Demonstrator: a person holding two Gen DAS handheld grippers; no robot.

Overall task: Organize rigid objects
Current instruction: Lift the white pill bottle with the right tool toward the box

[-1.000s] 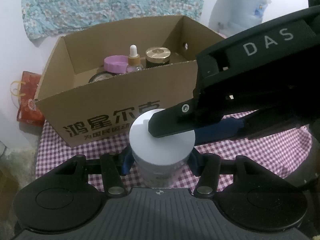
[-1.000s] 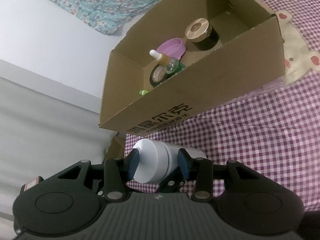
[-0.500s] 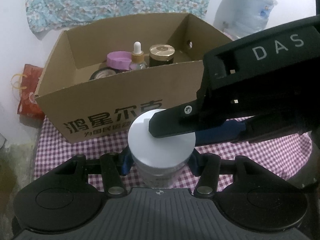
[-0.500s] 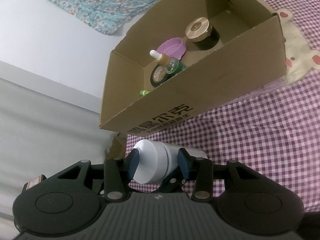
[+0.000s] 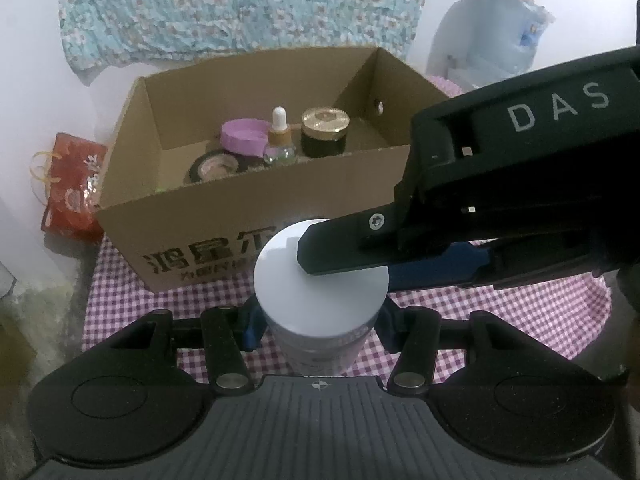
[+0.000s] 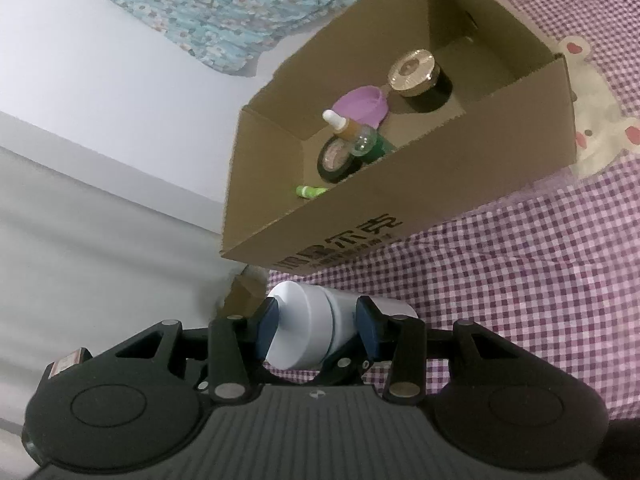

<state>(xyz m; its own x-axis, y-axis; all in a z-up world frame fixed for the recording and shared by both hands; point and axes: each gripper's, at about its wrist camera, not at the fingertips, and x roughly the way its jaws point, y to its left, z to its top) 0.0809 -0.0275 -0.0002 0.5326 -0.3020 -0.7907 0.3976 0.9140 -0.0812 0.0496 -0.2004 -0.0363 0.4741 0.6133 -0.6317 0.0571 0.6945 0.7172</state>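
A white jar (image 5: 316,280) with a flat white lid is held over the purple checked cloth (image 5: 500,312), in front of the open cardboard box (image 5: 280,196). My left gripper (image 5: 320,320) is shut on the jar's body, a blue pad on each side. My right gripper (image 6: 318,320) is shut on the jar's lid end (image 6: 300,332). Its black upper finger (image 5: 344,248) lies across the lid top in the left wrist view. The box (image 6: 460,184) holds a purple-lidded jar (image 5: 242,136), a dropper bottle (image 5: 279,136), a gold-lidded dark jar (image 5: 324,132) and a round black compact (image 5: 214,166).
A small green tube (image 6: 310,191) lies in the box's near corner. A red patterned bag (image 5: 70,188) sits left of the box against the white wall. A large water bottle (image 5: 492,36) stands at the back right. A floral cloth (image 5: 240,4) hangs behind the box.
Both grippers keep the same hold on the white jar. The box sits slightly lower in the left wrist view; nothing else differs.
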